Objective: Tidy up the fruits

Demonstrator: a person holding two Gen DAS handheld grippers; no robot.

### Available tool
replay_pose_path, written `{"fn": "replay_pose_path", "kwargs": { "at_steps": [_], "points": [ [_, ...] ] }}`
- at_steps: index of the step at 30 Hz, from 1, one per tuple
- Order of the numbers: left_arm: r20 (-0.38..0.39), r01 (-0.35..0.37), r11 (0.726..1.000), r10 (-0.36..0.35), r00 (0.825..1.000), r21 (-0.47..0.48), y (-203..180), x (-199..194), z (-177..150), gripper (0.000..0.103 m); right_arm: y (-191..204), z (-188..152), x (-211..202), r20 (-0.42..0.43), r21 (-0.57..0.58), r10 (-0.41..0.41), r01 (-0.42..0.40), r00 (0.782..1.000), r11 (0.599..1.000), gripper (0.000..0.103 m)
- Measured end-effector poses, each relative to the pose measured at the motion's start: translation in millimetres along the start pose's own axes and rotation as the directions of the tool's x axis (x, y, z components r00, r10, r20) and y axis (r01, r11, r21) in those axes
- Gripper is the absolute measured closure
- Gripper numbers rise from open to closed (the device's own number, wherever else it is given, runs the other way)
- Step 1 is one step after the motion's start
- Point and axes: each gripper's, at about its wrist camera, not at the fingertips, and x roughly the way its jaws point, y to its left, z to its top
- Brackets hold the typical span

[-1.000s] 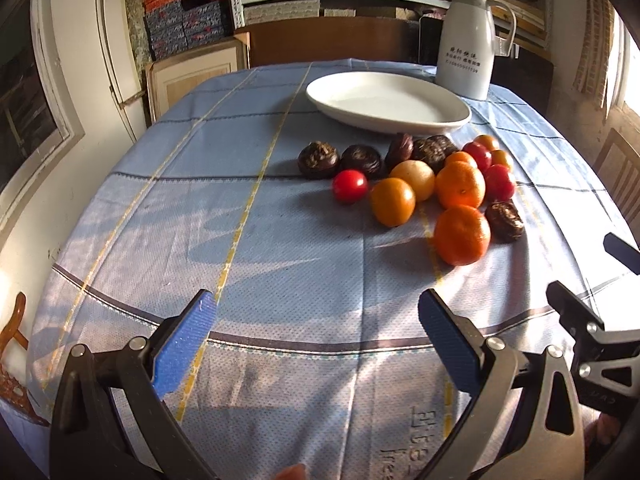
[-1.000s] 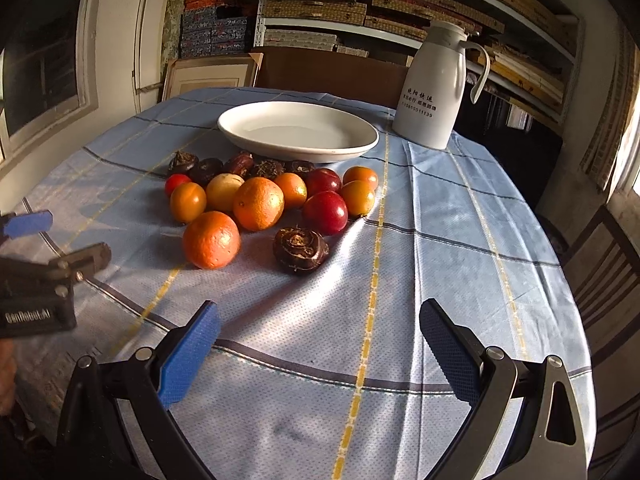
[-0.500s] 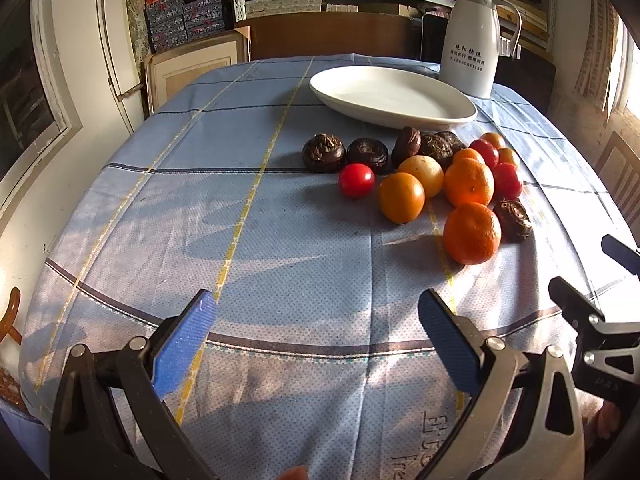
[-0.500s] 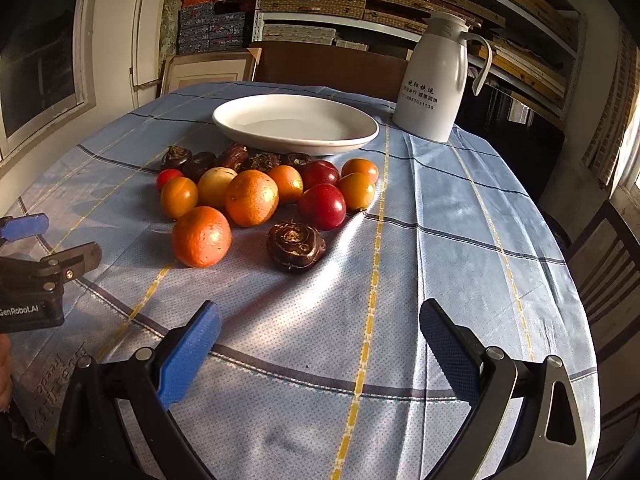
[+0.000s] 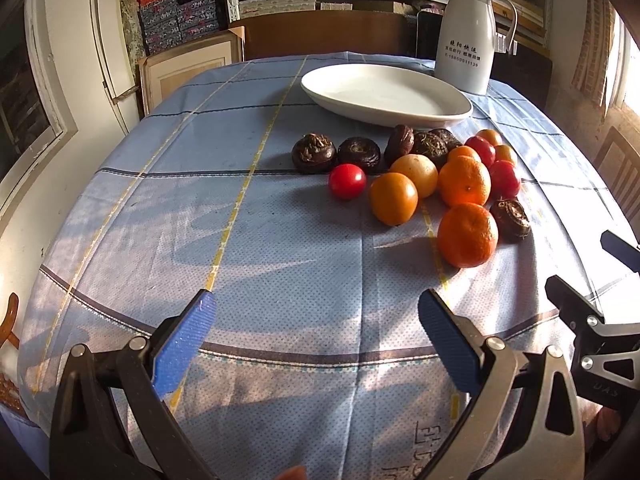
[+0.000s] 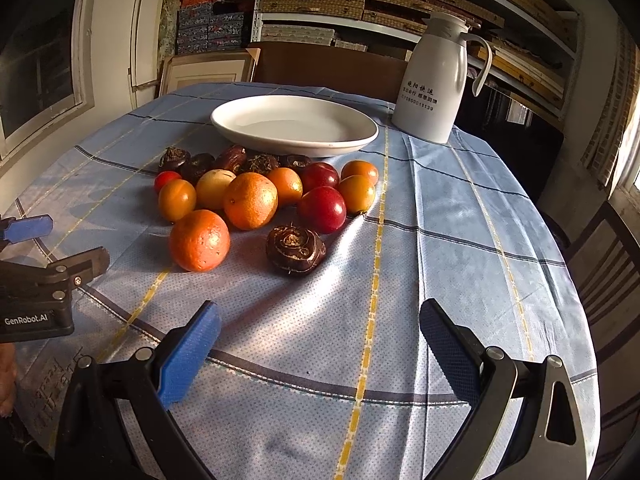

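Left gripper (image 5: 316, 320) and right gripper (image 6: 320, 328) hover with jaws released; fruits (image 6: 256, 200) clustered beside white plate (image 6: 294, 142) on table (image 6: 440, 208).

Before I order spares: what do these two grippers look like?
Both match: the left gripper and right gripper have black angular arms, silver pivot bolts and blue textured pads. The left's body reads "GenRobot.AI" in white. No cables or sleeves show.

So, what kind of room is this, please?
Probably a dining corner in a home or storeroom: a table with a cloth, a white plate and jug, and shelves stacked with boxes behind.
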Motion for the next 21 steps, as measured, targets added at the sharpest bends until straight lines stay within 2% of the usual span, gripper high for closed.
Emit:
{"fn": "replay_pose_path", "kwargs": {
  "at_steps": [21],
  "points": [
    [-0.022, -0.006, 1.000, 0.006, 1.000, 0.011, -4.4, 8.1, -2.2, 0.004, -0.7, -1.7, 1.8, 0.001, 0.007, 0.001, -0.001, 1.000, 1.000, 0.003]
  ]
}}
